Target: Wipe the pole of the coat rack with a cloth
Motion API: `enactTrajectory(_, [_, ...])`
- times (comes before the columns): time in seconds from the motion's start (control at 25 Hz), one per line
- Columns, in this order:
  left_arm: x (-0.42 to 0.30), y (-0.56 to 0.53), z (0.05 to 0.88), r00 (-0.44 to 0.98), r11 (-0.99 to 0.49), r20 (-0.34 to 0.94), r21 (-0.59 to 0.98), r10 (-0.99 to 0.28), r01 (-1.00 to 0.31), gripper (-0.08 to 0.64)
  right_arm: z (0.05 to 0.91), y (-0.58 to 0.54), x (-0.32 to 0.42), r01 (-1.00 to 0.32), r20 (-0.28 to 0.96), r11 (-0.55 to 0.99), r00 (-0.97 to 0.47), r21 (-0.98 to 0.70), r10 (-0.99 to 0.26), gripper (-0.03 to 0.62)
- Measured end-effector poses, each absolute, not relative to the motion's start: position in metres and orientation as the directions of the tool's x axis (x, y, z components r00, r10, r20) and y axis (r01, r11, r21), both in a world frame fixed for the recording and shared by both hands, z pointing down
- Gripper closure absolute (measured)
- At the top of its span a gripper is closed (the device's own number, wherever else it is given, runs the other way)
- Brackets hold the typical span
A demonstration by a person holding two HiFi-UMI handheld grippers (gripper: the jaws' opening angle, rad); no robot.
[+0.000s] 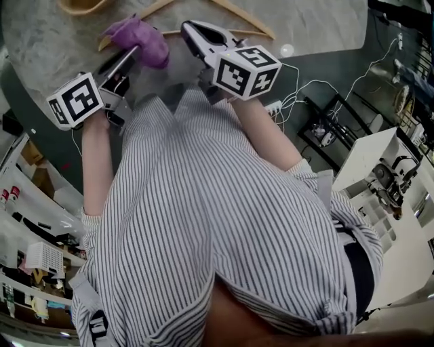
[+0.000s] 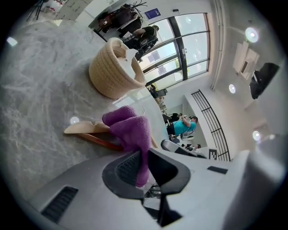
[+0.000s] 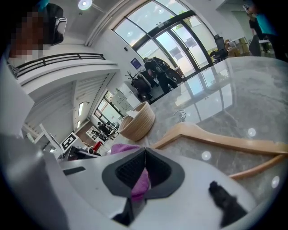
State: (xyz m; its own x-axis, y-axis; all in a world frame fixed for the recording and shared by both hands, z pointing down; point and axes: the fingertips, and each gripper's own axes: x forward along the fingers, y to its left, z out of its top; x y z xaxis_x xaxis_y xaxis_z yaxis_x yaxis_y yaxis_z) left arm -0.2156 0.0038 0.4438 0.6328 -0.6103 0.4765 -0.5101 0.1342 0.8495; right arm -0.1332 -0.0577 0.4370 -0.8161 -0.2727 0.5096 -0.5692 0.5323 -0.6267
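A purple cloth (image 1: pixel 139 37) hangs bunched over the marble table (image 1: pixel 47 41). My left gripper (image 1: pixel 134 51) is shut on its lower end. In the left gripper view the cloth (image 2: pixel 132 132) runs down between the ribbed pads of that gripper (image 2: pixel 143 158). My right gripper (image 1: pixel 186 28) sits just right of the cloth with its jaws together and nothing pinched. In the right gripper view the tips of that gripper (image 3: pixel 145 150) meet, and the cloth (image 3: pixel 122 148) shows behind them. No coat rack pole appears in any view.
Wooden hangers (image 1: pixel 239 13) (image 3: pixel 216 139) lie on the table beyond both grippers. A woven basket (image 2: pixel 112 69) (image 3: pixel 137 121) stands further back. Cables (image 1: pixel 305 88) trail on the dark floor, with white furniture (image 1: pixel 380 152) at the right and shelves (image 1: pixel 27 223) at the left.
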Motion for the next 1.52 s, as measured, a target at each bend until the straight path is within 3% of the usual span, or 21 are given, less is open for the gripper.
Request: enactTrajectory(1.52, [-0.095,-0.048,0.457,0.800,0.032,0.447,0.879,-0.400,-0.476,0.509,0.463,-0.078,-0.020,-0.682,0.543,0.324,-0.724,-0.655,-0.426,0.577])
